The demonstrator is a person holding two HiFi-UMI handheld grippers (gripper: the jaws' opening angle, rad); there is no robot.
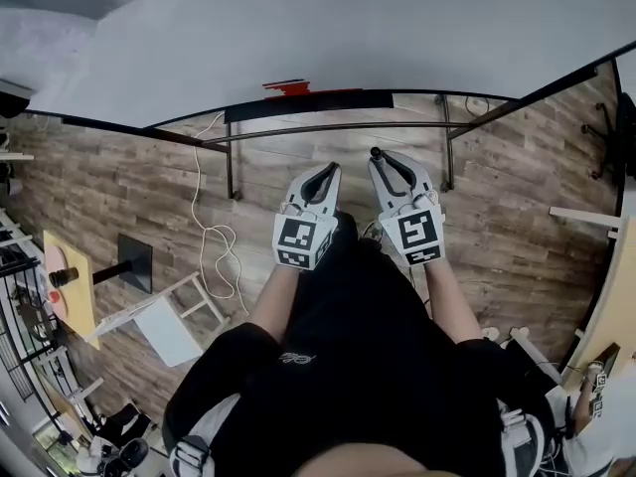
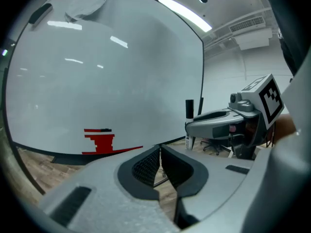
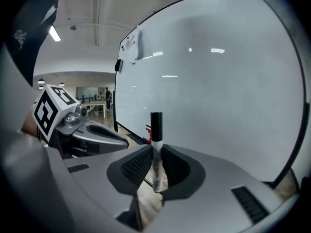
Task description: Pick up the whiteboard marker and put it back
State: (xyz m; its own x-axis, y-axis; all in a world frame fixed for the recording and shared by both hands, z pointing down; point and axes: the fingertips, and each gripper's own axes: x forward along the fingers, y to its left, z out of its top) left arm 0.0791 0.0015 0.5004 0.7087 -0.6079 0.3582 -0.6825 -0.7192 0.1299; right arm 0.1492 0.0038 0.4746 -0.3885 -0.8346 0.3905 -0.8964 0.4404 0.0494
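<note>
While I stand on the wood floor [image 1: 517, 207], my left tongs [image 1: 326, 172] are pinched together on nothing. Just beside them, my right tongs [image 3: 156, 152] clamp the whiteboard marker [image 3: 156, 130] by its white barrel. It stands upright, black cap above the jaws. Beyond both tips runs the dark tray [image 1: 338, 101] along the bottom edge of the whiteboard [image 1: 348, 28]. A red object [image 1: 285, 88] sits toward the tray's left end, and the blank board rises behind.
</note>
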